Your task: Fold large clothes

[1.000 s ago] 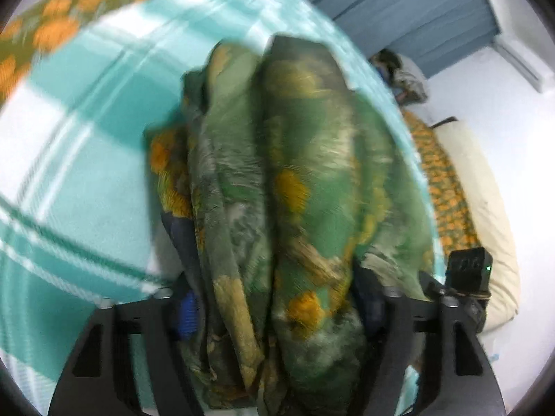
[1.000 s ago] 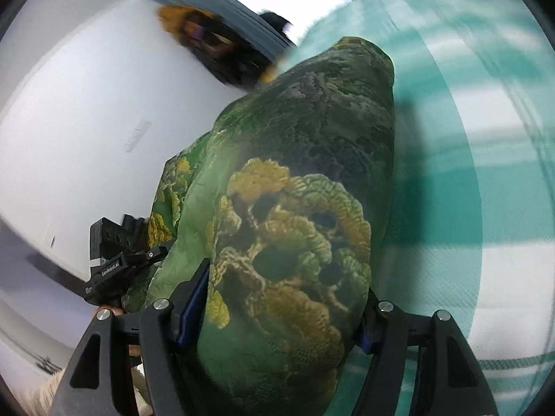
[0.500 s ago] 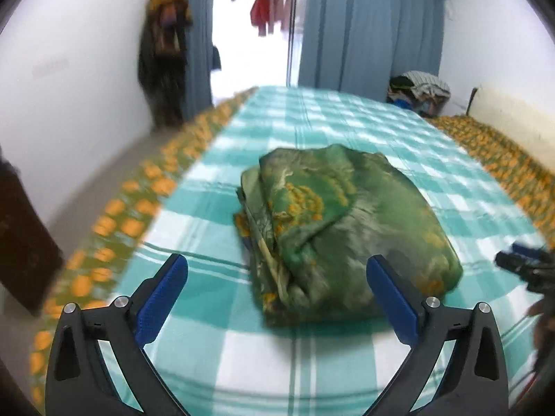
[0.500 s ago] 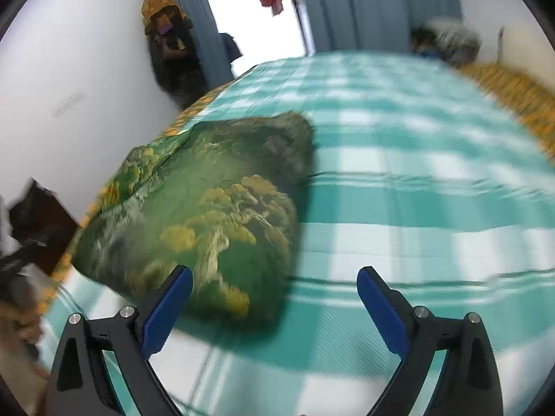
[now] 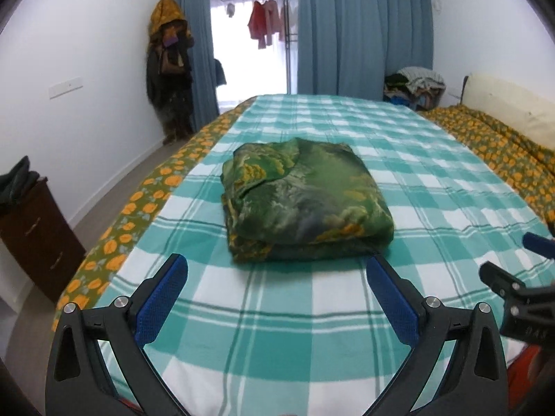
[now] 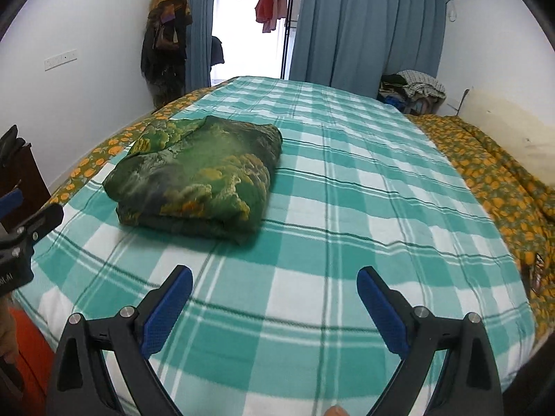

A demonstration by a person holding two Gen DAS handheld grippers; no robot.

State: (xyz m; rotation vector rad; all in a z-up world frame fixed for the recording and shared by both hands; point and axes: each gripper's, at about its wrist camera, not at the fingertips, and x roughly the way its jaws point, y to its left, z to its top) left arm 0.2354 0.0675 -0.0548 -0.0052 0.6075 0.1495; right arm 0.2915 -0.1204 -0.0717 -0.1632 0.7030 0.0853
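We see the folded green garment (image 5: 305,197) lying apart from the checked blanket's (image 5: 347,329) left edge, open blanket to its right. Left gripper (image 5: 277,294) and right gripper (image 6: 274,306) hang short of it, spread wide, empty.

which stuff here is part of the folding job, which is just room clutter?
Job: folded green garment; checked bedspread under it; left gripper and right gripper, jaws open, empty.
Clutter: clothes pile, hanging coats, curtains, dresser.
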